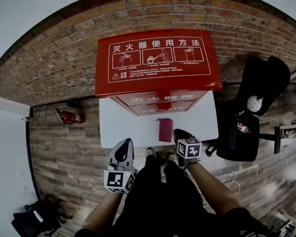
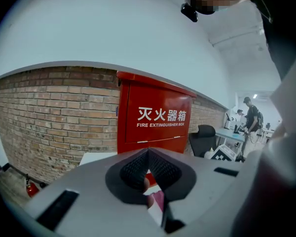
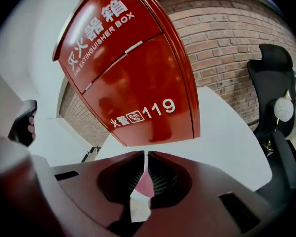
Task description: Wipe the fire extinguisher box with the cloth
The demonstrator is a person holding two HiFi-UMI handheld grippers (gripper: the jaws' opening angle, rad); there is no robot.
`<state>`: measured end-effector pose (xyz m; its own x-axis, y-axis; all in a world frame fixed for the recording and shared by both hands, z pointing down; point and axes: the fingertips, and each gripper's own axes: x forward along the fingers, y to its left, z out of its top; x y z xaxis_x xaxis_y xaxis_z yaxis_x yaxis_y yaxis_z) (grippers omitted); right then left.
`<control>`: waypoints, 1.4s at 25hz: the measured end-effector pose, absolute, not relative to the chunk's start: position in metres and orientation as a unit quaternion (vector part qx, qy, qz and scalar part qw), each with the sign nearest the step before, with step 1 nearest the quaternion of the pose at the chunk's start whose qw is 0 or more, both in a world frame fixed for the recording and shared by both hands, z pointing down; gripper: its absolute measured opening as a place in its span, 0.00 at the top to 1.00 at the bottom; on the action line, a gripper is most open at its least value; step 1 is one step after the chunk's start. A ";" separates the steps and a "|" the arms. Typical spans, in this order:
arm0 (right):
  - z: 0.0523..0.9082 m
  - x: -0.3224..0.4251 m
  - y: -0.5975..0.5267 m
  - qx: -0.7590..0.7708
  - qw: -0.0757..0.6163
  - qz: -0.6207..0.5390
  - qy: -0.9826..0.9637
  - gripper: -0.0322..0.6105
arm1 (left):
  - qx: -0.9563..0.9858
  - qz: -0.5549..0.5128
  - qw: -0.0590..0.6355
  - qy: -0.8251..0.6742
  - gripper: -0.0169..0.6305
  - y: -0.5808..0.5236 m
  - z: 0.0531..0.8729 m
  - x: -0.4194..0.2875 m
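The red fire extinguisher box (image 1: 158, 63) stands upright at the back of a white table (image 1: 123, 125), against a brick wall. A maroon cloth (image 1: 165, 130) lies flat on the table in front of the box. My right gripper (image 1: 178, 133) hovers just right of the cloth, jaws shut and empty. The right gripper view looks up at the box (image 3: 133, 83) past the right gripper (image 3: 146, 154), with the cloth (image 3: 145, 182) showing pink behind the jaws. My left gripper (image 1: 123, 149) sits at the table's front edge, shut and empty. The left gripper view shows the left gripper (image 2: 148, 151), the box (image 2: 155, 117) ahead and the cloth (image 2: 158, 200) low right.
A black office chair (image 1: 251, 112) stands right of the table. A small red extinguisher (image 1: 69, 116) lies on the wooden floor at the left, by a white panel (image 1: 5, 152). A dark bag (image 1: 34, 218) is at the bottom left. People stand at desks (image 2: 251, 117) far right.
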<state>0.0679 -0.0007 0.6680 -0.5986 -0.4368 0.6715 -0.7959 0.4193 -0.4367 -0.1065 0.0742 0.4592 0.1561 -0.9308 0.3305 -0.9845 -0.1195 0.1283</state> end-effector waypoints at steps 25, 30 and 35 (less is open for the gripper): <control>0.825 0.049 -0.007 0.431 0.339 0.465 -0.695 0.68 | 0.733 0.150 0.214 -0.628 0.94 0.062 0.528 -0.175; 0.829 0.047 -0.007 0.460 0.368 0.448 -0.673 0.68 | 0.731 0.155 0.222 -0.626 0.94 0.060 0.536 -0.184; 0.830 0.044 -0.008 0.466 0.381 0.448 -0.662 0.69 | 0.732 0.156 0.228 -0.623 0.94 0.060 0.542 -0.191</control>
